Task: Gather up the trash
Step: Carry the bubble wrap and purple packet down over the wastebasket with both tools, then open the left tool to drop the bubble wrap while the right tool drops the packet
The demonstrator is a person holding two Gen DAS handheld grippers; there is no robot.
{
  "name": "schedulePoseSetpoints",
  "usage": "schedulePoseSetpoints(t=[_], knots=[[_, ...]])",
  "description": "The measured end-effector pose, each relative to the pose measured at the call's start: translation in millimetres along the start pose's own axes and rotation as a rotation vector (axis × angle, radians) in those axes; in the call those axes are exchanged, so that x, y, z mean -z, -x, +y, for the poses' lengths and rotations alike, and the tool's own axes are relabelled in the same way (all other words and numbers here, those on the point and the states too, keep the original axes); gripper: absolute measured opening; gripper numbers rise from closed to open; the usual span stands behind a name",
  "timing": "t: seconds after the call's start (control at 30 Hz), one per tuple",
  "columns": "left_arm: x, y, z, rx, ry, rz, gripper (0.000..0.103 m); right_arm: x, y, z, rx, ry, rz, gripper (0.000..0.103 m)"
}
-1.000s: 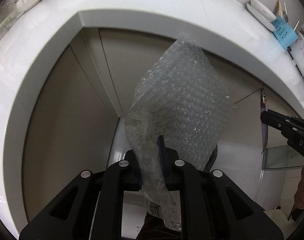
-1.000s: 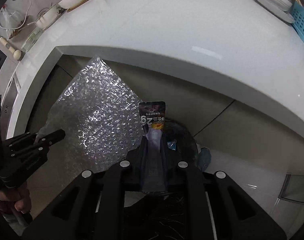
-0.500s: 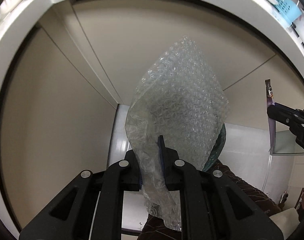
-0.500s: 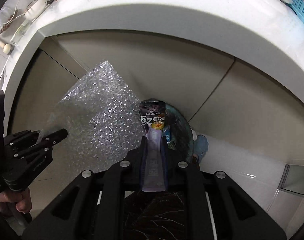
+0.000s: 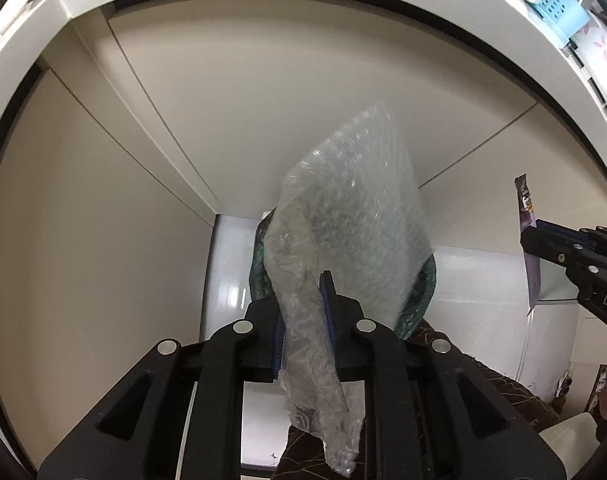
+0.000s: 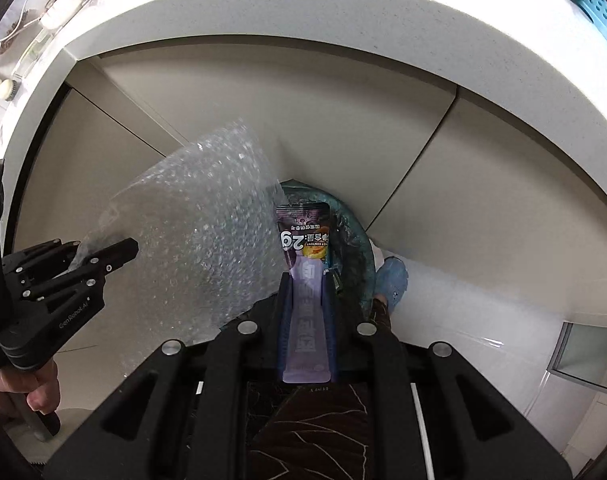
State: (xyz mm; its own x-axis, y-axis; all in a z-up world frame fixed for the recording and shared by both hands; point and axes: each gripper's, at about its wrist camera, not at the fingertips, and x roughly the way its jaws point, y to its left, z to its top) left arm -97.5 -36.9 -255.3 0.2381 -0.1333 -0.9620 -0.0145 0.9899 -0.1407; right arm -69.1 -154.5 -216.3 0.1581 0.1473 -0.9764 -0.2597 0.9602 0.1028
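Left gripper [image 5: 305, 312] pointed steeply down, jaws just easing apart a little, clear crumpled bubble-wrap sheet [image 5: 355, 220] between blue pads, sheet blurred. Right gripper [image 6: 306, 280] clamped on purple foil snack sachet [image 6: 305, 236], printed end poking out ahead of pads. Both pieces hung over round dark-green trash bin [image 6: 361, 248] on white floor, bin mostly hidden behind them. Blue shoe [image 6: 393, 280] just right of bin. Beyond, beige cabinet doors [image 6: 483, 184]; farthest, white countertop edge [image 6: 303, 12], light-blue perforated basket [image 5: 559, 12] at right.
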Motion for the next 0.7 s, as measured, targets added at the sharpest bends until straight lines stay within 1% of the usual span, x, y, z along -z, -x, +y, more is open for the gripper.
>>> schedulePoseSetpoints(t=[0.17,0.3,0.4,0.7], knots=[[-2,5,1,0.017,-0.012,-0.016,0.02,-2,2,-5,-0.001,0.001,0.004,0.014],[-1,11,3,0.026,-0.021,-0.036,0.031,-1,5,-9,-0.003,-0.002,0.001,0.014],[0,14,4,0.033,-0.026,-0.046,0.035,0,5,-14,-0.005,-0.008,0.002,0.014],[1,17,14,0.04,-0.015,-0.047,0.037,0,0,-19,-0.008,-0.005,0.01,0.014]])
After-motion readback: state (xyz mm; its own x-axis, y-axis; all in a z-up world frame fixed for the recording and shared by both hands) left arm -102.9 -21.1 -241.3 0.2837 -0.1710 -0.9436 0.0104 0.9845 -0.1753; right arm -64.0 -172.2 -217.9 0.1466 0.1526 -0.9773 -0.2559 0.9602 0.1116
